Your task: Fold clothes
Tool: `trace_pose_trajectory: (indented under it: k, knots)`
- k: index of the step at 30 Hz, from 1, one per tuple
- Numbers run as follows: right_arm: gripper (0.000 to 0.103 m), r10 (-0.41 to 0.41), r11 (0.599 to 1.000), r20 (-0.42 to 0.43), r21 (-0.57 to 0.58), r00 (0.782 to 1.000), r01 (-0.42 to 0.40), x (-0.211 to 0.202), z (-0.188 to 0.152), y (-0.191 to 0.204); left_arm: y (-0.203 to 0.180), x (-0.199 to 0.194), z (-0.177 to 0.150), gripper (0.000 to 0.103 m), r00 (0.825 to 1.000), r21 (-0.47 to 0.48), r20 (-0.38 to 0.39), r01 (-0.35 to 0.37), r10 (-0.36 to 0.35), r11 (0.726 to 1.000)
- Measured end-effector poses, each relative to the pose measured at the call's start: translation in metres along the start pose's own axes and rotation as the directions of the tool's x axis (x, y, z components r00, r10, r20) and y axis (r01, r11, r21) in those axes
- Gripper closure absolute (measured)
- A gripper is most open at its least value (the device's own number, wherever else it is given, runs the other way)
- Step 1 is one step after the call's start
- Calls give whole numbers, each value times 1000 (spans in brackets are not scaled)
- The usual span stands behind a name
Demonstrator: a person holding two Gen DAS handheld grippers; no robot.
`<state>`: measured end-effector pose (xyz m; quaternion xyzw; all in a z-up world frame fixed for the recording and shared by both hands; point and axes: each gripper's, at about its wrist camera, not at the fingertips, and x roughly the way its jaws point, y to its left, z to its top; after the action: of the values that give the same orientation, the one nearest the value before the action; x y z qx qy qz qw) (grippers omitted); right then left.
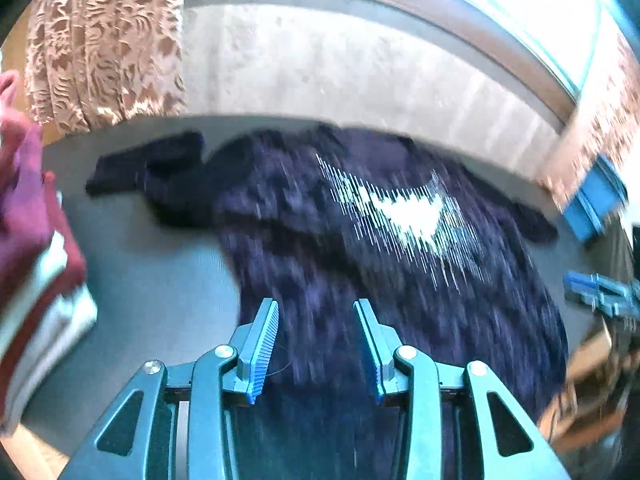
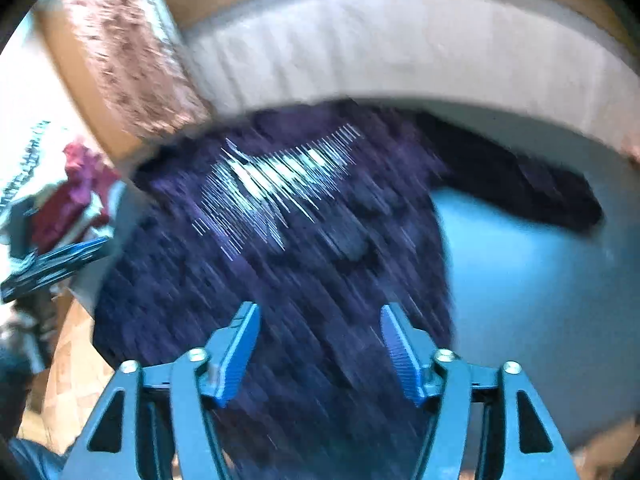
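A dark navy sweater (image 1: 360, 240) with a white chest print (image 1: 408, 212) lies spread on the grey table (image 1: 152, 272), one sleeve stretched to the far left. My left gripper (image 1: 316, 306) is open above its lower part, holding nothing. In the right wrist view the same sweater (image 2: 280, 272) fills the middle, its white print (image 2: 272, 176) at the far side and a sleeve (image 2: 540, 188) reaching right. My right gripper (image 2: 320, 310) is open over the sweater's lower part, empty. Both views are motion-blurred.
A stack of folded maroon and white clothes (image 1: 36, 264) sits at the table's left edge. A patterned curtain (image 1: 104, 40) and a pale wall (image 1: 340, 64) stand behind the table. The other gripper shows at the right edge (image 1: 600, 292) and at the left edge (image 2: 52, 264).
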<state>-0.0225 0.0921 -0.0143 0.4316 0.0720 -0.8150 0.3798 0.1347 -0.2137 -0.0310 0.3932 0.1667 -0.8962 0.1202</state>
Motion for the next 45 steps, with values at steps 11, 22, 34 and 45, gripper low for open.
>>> trace_pose_trajectory:
  k: [11, 22, 34, 45]
  knots:
    - [34, 0, 1000, -14, 28, 1000, 0, 123, 76, -9, 5, 80, 3, 63, 990, 72, -60, -123, 128, 990]
    - [0, -105, 994, 20, 42, 994, 104, 151, 77, 1, 36, 75, 6, 41, 950, 95, -31, -305, 309, 947]
    - [2, 42, 998, 5, -37, 999, -42, 128, 92, 1, -1, 51, 65, 59, 977, 110, 46, -214, 210, 971]
    - [4, -98, 985, -83, -150, 992, 85, 202, 181, -27, -7, 170, 117, 54, 958, 110, 0, -285, 287, 952]
